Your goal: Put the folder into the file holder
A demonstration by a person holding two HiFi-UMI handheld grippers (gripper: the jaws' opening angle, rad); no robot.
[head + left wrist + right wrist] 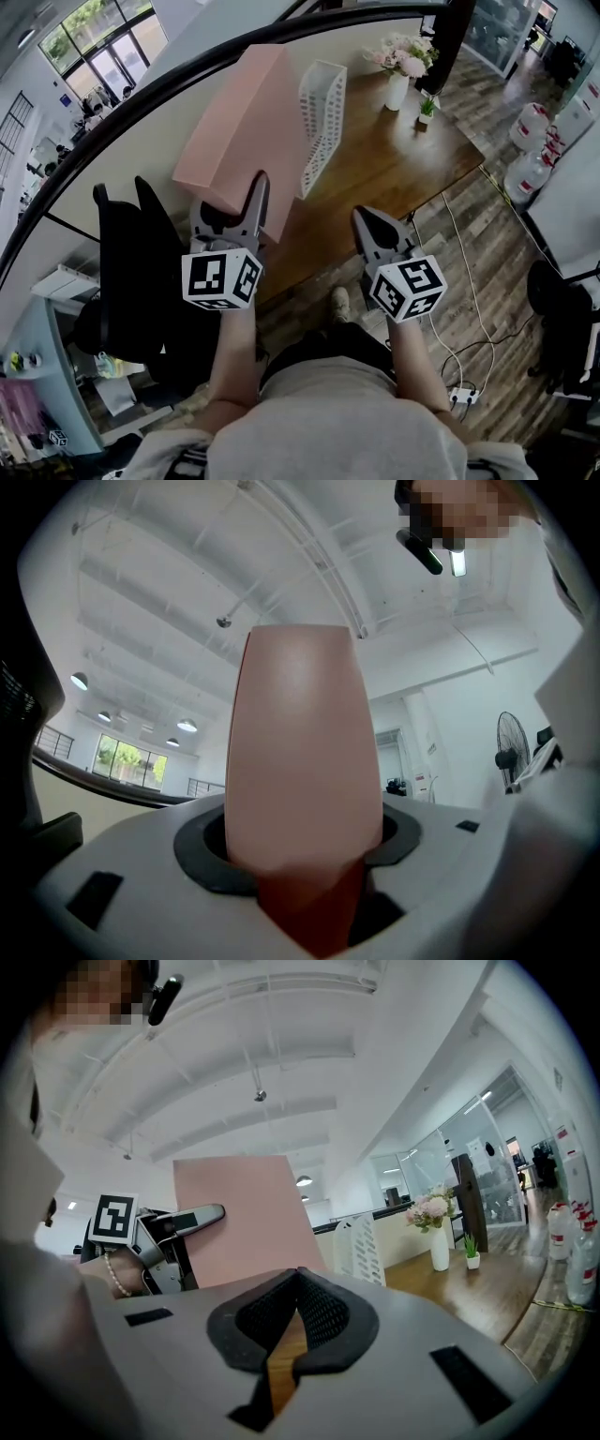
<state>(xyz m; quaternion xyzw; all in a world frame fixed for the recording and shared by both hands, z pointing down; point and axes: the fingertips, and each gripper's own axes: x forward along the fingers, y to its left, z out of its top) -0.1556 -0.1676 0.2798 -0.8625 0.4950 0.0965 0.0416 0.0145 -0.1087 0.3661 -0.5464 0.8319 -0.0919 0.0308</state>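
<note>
A large pink folder [246, 131] is held up over the left part of the wooden table [394, 173], with my left gripper [247, 195] shut on its near edge. In the left gripper view the folder [302, 761] stands upright between the jaws and fills the middle. The white mesh file holder [322, 117] stands on the table just right of the folder. My right gripper [371, 223] hovers at the table's near edge, shut and holding nothing. The right gripper view shows its jaws [300, 1277] meeting at the tips, with the folder [242, 1218] and the file holder [361, 1246] beyond.
A white vase of pink flowers [403, 64] and a small potted plant [427, 105] stand at the table's far end. A black office chair [131, 272] sits at the left. Water bottles [531, 141] and a cabled power strip [462, 397] are on the floor at the right.
</note>
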